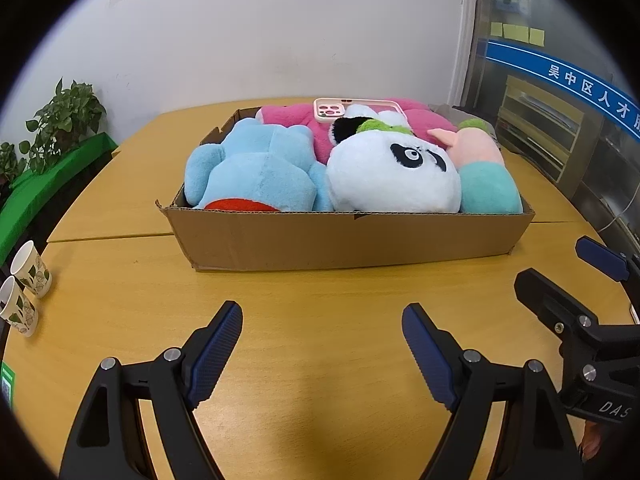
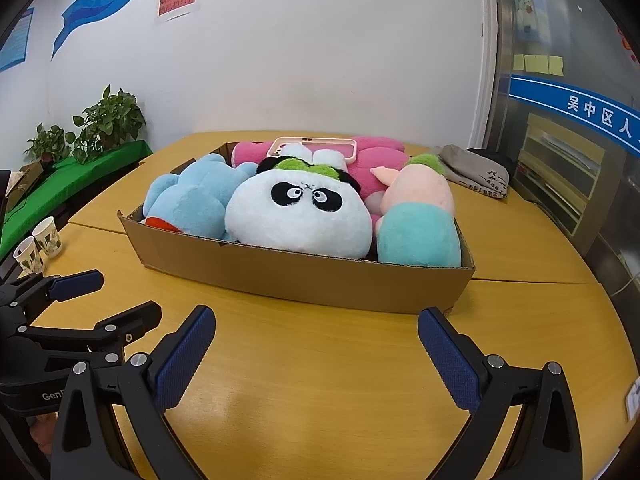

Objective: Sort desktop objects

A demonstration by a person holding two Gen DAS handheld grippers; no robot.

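Note:
A shallow cardboard box (image 1: 344,236) (image 2: 304,276) stands on the wooden table. It holds a blue plush (image 1: 256,176) (image 2: 192,196), a panda plush (image 1: 392,176) (image 2: 300,216), a pink plush (image 1: 296,116) (image 2: 380,160) and a pink-and-teal plush (image 1: 484,172) (image 2: 420,224). A pink phone case (image 1: 356,109) (image 2: 312,146) lies on top at the back. My left gripper (image 1: 322,316) is open and empty over the table in front of the box; it also shows in the right wrist view (image 2: 120,292). My right gripper (image 2: 316,320) is open and empty; it shows at the right of the left wrist view (image 1: 556,264).
Two paper cups (image 1: 24,288) (image 2: 40,242) stand near the table's left edge. A folded grey cloth (image 2: 476,170) lies behind the box at the right. Potted plants (image 1: 60,120) on a green ledge are at the far left. A glass door stands at the right.

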